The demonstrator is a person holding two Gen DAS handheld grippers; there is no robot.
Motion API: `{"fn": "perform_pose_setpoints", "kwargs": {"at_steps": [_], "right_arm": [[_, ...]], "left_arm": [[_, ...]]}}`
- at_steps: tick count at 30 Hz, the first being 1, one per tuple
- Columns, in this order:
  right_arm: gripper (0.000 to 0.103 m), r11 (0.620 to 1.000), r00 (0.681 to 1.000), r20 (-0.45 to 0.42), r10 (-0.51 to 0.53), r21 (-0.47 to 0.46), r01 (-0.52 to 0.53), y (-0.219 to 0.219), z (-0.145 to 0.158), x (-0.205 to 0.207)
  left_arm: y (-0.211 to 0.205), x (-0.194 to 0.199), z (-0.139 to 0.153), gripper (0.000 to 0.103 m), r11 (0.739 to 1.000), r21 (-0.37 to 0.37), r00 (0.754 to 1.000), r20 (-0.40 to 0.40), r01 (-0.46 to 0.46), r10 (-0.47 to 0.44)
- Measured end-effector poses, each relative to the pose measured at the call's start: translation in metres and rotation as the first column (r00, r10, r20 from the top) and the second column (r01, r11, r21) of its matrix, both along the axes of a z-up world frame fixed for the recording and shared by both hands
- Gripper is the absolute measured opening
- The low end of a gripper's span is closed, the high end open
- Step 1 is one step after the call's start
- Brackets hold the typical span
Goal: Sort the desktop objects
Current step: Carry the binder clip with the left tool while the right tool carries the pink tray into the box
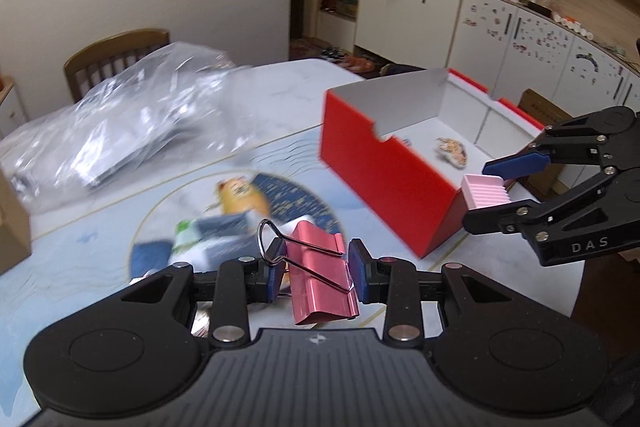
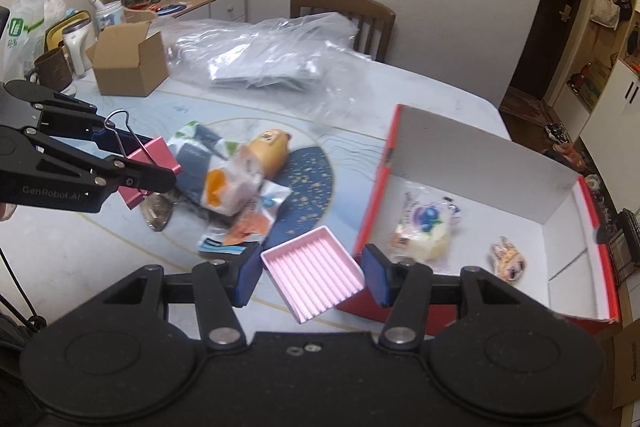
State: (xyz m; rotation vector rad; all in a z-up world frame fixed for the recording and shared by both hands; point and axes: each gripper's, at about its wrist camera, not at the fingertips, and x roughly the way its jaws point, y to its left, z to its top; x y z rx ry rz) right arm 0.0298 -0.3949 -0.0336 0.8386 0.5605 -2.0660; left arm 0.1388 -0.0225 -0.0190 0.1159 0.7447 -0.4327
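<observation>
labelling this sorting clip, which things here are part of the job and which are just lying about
Part of the job:
- pink binder clip in left gripper
- pink ridged tray in right gripper
- red box
- pile of snack packets

Lying about:
- clear plastic bag
- cardboard box
- wooden chair

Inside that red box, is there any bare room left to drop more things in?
Yes: the red box has bare white floor along its tall back wall, beyond the snack packet and the sticker. The pile of packets on the mat is crowded.
</observation>
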Motion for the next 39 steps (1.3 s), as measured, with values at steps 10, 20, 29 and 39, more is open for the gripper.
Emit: {"fn": "perform_pose_setpoints", "kwargs": {"at_steps": [10, 20, 29, 39], "right_arm": [[0.053, 0.999, 0.999, -0.021, -0.033, -0.005, 0.033, 0.035, 0.007, -0.042], [0.053, 0.998, 0.997, -0.043, -0.066, 0.007, 0.066, 0.064, 0.005, -0.085], [0.053, 0.994, 0.994, -0.032, -0.106, 0.037, 0.108, 0.087, -0.005, -0.125], [0.053, 0.989, 0.992, 0.010, -0.123, 0.089, 0.122, 0.093, -0.029, -0.161]], "left_arm": [[-0.061, 0.021, 0.012, 0.033, 0.997, 0.020, 0.997, 0.026, 0.074, -0.074], [-0.117, 0.045, 0.020, 0.033, 0.991, 0.039, 0.990, 0.046, 0.131, -0.133], [-0.163, 0.073, 0.021, 0.033, 0.981, 0.063, 0.982, 0.045, 0.182, -0.185], [-0.205, 0.125, 0.006, 0.033, 0.971, 0.093, 0.975, -0.005, 0.220, -0.221]]}}
